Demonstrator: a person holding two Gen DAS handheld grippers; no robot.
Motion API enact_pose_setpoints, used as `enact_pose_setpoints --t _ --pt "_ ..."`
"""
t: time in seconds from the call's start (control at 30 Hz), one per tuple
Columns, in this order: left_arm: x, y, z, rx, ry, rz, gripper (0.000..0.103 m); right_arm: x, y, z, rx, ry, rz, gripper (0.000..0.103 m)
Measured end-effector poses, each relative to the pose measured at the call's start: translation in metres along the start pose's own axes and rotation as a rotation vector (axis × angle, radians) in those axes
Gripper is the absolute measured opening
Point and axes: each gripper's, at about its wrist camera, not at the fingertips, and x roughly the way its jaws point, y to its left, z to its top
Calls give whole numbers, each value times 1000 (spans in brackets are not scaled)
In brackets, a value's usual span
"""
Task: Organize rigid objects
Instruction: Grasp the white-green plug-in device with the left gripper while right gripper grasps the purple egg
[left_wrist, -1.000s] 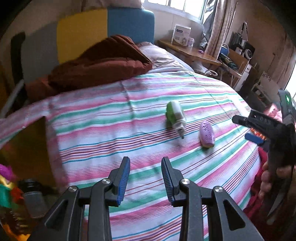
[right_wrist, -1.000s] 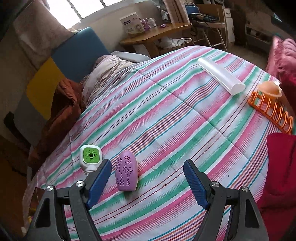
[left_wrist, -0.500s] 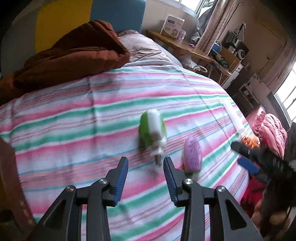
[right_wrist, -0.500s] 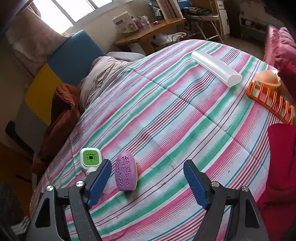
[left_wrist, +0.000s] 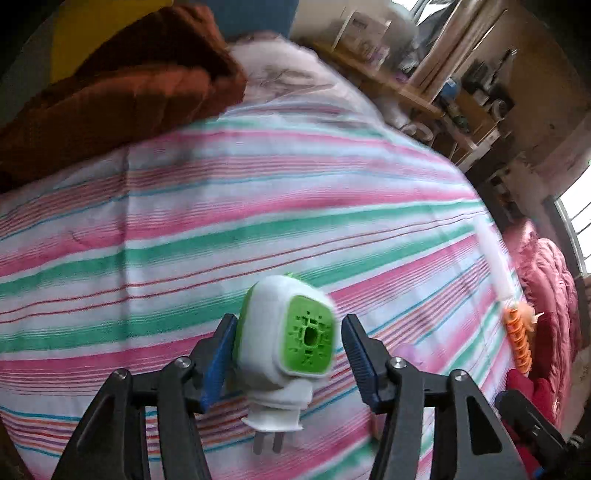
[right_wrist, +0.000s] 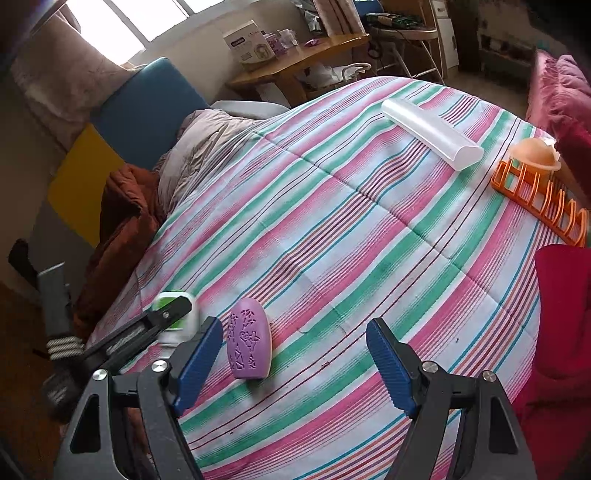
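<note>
A white plug-in device with a green face (left_wrist: 291, 339) lies on the striped bedspread (left_wrist: 258, 229), prongs toward the camera. My left gripper (left_wrist: 288, 332) straddles it and its jaws are opening. The left pad sits close to the device's side and a gap shows at the right pad. In the right wrist view, a left gripper finger (right_wrist: 170, 312) crosses the same device (right_wrist: 188, 326). A purple oval case with a cut-out pattern (right_wrist: 251, 347) lies beside it, just inside the left finger of my right gripper (right_wrist: 293, 332). The right gripper is open and touches nothing.
At the far side of the bed lie a long white case (right_wrist: 432, 134) and an orange rack (right_wrist: 539, 199) with a peach dome (right_wrist: 533, 155) on it. A brown quilted jacket (left_wrist: 110, 99) is heaped at the head end. Red fabric (right_wrist: 561, 314) borders the right edge.
My left gripper has come forward and down over the bed to the plug-in device, and its jaws have widened around it. The right gripper has stayed still and open.
</note>
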Motion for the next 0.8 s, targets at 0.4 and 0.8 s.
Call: enact_pose_setpoints --t 0.4,0.8 --pt "-57 27 -55 0 -99 -4 52 17 6 -4 -32 56 -13 81" --pt "-125 41 -136 22 -222 106 52 40 44 -22 -221 114 -39 93"
